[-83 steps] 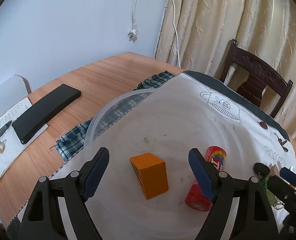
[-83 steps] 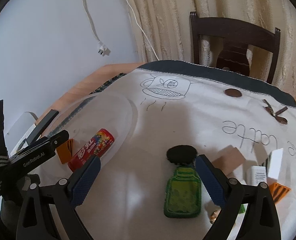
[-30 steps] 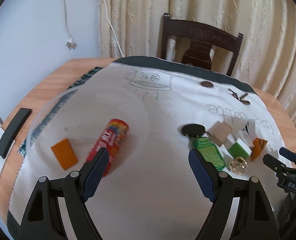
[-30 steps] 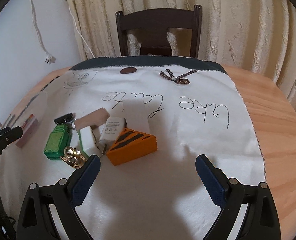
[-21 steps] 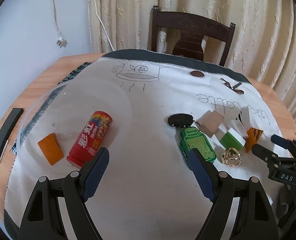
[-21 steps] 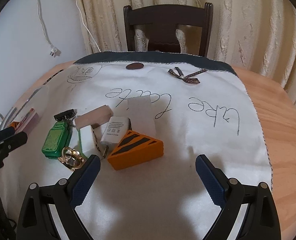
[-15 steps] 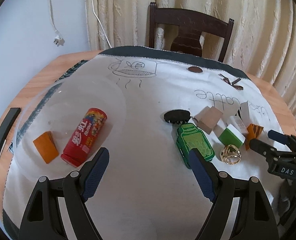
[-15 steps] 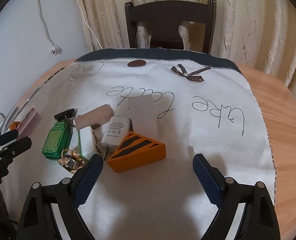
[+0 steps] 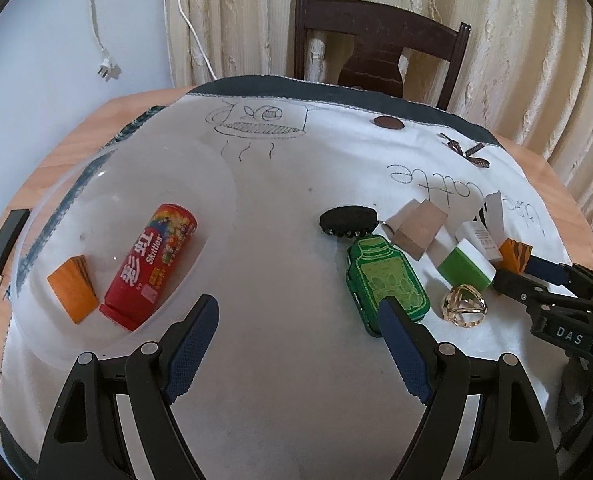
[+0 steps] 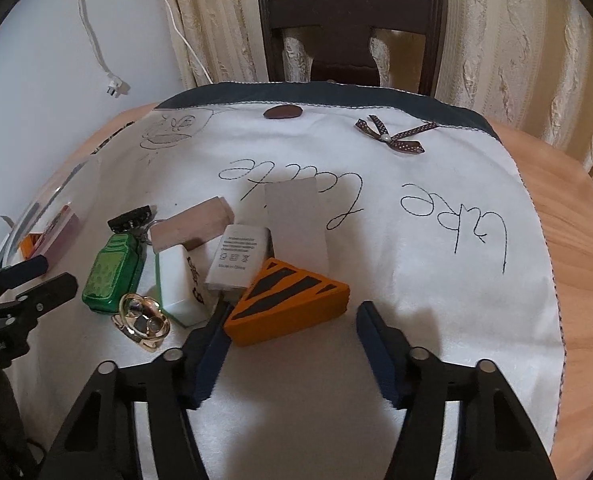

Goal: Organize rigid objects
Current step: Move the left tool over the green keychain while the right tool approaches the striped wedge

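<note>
Right gripper (image 10: 290, 322): jaws spread wide and empty, set low either side of the orange striped wedge (image 10: 286, 302), likely the next pick.
Left gripper (image 9: 298, 326): also wide apart, holding nothing, hovering between bowl and pile.
Clear bowl (image 9: 48, 204): smooth transparent plastic; it holds the red candy tube (image 9: 150, 266) and an orange block (image 9: 72, 294), probably sorted.
Pile: green bottle-shaped case (image 9: 386, 282), wooden block (image 10: 190, 228), white charger (image 10: 236, 258), gold ring (image 10: 142, 318), clustered on the soft white cloth (image 10: 416, 264).
</note>
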The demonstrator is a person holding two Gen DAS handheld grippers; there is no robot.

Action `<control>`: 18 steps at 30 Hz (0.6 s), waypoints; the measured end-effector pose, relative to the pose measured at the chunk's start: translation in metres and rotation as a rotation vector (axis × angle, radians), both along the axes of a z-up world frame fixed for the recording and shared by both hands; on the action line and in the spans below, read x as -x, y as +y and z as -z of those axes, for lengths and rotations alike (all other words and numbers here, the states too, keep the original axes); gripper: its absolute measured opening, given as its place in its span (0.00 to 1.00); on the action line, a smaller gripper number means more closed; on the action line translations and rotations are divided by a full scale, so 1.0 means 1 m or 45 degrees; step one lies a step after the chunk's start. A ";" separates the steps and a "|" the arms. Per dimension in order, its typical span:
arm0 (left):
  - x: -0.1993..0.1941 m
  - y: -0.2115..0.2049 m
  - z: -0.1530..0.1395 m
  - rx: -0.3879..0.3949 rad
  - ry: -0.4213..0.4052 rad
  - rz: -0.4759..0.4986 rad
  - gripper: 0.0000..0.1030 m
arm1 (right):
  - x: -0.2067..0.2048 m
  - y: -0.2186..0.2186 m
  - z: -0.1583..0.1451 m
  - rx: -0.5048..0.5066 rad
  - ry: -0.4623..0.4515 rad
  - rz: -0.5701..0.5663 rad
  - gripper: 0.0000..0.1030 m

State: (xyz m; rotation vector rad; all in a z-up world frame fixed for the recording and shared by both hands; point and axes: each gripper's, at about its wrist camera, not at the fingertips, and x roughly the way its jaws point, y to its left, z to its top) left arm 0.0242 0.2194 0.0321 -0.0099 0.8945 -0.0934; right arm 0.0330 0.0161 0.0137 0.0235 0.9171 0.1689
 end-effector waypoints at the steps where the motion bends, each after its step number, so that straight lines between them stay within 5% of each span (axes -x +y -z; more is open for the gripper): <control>1: -0.001 -0.001 0.001 0.001 0.006 0.002 0.80 | 0.000 0.000 0.000 -0.001 -0.002 -0.003 0.58; 18: -0.019 -0.030 0.007 0.005 0.049 0.070 0.80 | 0.002 -0.005 0.000 -0.055 -0.023 0.001 0.56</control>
